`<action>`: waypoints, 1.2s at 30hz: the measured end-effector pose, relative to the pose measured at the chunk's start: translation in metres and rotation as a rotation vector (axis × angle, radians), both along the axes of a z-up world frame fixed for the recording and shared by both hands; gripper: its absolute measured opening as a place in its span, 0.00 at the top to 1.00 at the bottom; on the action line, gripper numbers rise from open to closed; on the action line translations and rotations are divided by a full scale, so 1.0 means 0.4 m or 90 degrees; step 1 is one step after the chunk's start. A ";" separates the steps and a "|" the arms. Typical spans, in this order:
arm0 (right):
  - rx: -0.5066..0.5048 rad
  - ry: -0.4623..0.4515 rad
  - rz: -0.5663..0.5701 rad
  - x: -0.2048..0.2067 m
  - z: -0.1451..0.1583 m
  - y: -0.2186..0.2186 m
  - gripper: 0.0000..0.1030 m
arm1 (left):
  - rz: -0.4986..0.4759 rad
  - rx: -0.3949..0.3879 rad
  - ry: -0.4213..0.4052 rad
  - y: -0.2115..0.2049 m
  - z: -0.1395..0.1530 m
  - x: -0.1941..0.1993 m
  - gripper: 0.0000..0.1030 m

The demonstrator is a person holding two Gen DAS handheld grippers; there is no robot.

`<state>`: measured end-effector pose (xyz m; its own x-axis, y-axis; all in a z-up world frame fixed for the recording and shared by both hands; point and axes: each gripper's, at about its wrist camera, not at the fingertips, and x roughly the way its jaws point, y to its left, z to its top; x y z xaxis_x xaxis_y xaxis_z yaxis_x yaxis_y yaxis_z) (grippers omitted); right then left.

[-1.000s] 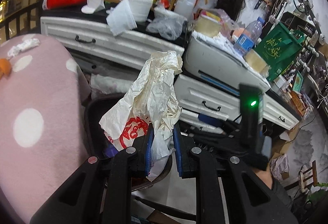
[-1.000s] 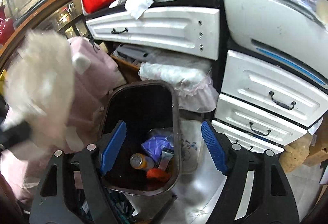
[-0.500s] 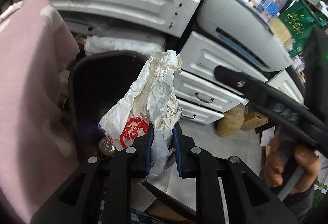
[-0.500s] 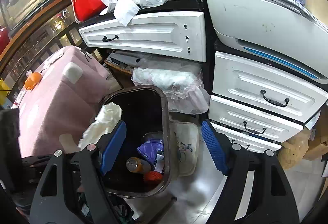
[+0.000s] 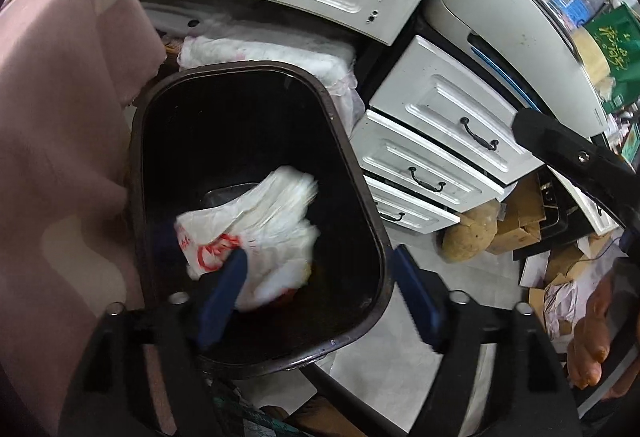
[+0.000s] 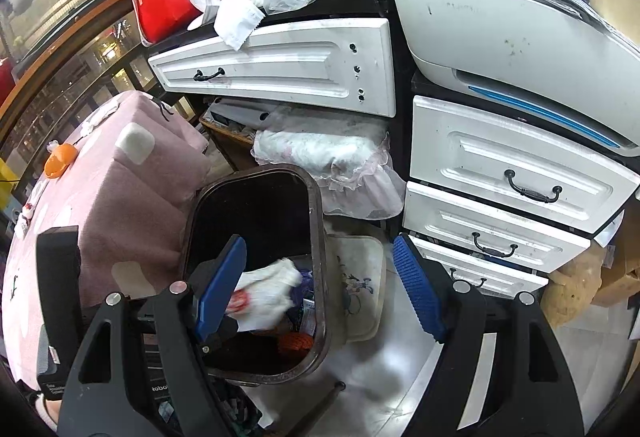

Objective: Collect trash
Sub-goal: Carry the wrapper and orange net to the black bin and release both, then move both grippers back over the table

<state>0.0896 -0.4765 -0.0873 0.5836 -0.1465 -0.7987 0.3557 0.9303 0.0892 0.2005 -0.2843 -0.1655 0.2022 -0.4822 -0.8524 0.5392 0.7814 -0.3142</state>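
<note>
A crumpled white plastic bag with red print [image 5: 256,225] is inside the dark trash bin [image 5: 352,173], blurred and free of my fingers. My left gripper [image 5: 320,297] is open and empty, right above the bin's near rim. In the right wrist view the same bag [image 6: 268,291] lies in the bin [image 6: 318,237] among other trash. My right gripper [image 6: 320,289] is open and empty above the bin's right rim. The left gripper's body shows at the lower left of that view.
A pink dotted cushion [image 5: 52,157] presses against the bin's left side. White drawers [image 5: 444,141] and a printer [image 6: 520,37] stand behind and to the right. A white frilled bundle [image 6: 332,161] lies behind the bin. Cardboard and paper litter [image 5: 556,277] lie on the floor at right.
My left gripper opened and let go of the white bag, which dropped into the bin. The left gripper also tilted further down over the bin. The right gripper stayed open.
</note>
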 end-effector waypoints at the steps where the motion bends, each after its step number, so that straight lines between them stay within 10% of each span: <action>1: 0.000 0.000 -0.001 -0.001 0.001 0.000 0.27 | 0.002 0.007 0.001 0.000 -0.002 0.002 0.16; 8: -0.003 -0.008 -0.006 -0.004 0.012 -0.004 0.25 | -0.022 0.005 0.018 -0.008 -0.002 -0.015 0.11; 19: -0.022 -0.045 0.000 -0.012 0.072 0.008 0.20 | -0.104 -0.030 -0.115 0.011 0.165 -0.147 0.06; 27: -0.031 -0.073 0.061 0.004 0.123 0.098 0.19 | -0.091 -0.124 -0.198 0.130 0.312 -0.188 0.06; 36: -0.014 -0.095 0.164 0.051 0.171 0.266 0.18 | -0.037 -0.083 -0.271 0.292 0.394 -0.172 0.06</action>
